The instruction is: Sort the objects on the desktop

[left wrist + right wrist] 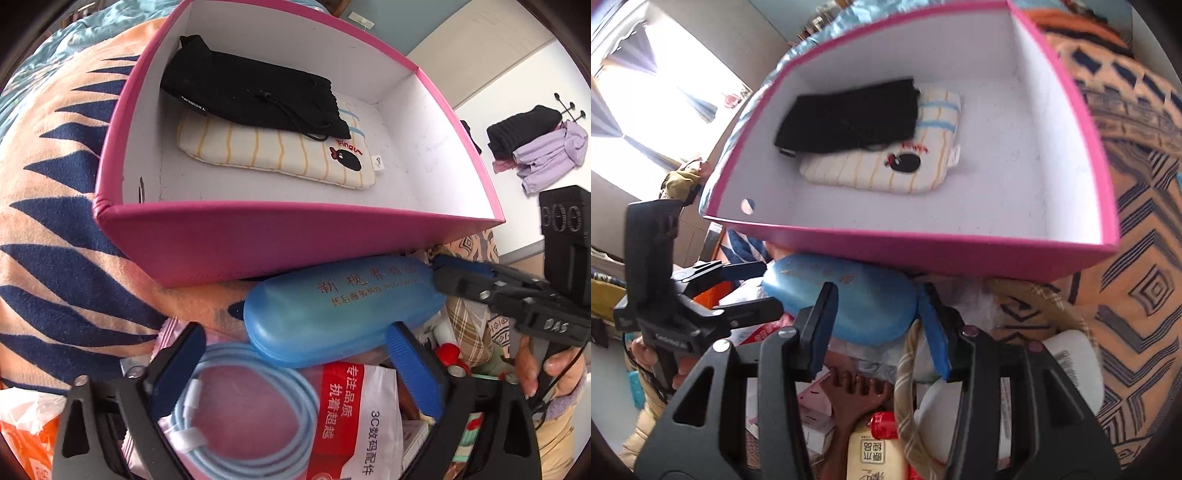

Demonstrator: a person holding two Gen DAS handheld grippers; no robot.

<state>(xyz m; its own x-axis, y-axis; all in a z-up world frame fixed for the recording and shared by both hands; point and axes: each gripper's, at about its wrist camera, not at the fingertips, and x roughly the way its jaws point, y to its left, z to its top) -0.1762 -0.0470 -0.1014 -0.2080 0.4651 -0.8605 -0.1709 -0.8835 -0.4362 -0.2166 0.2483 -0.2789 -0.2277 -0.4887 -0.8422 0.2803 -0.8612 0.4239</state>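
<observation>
Closest to me, my left gripper (pixel 295 350) stood wide open, its two blue pads (pixel 413 365) far apart. Nothing was held in it. Under it lay a coiled light-blue cable (pixel 255 417) in a clear bag with a red and white label (pixel 354 406).

My right gripper (pixel 882 321) was about half open. The blue glasses case (pixel 846 295) sat between its two fingers. I could not tell if the pads were pressing on the case or only beside it. Below that gripper I saw a brown wooden comb-like thing (pixel 857 391) and a small bottle with a red cap (pixel 879 443).

The blue glasses case (pixel 332 306) lay on the pile of things, just in front of the pink box (pixel 258 243) and touching its front wall.

Farther away, the pink box stood open on an orange and navy blanket (pixel 55 184). Inside it was white. A striped cream pouch (pixel 280 151) with a little black cartoon bird lay on the bottom, toward the back left. A black drawstring bag (pixel 251 92) lay on top of it.

Far off, purple and black clothes (pixel 535 144) hung on a wall.
</observation>
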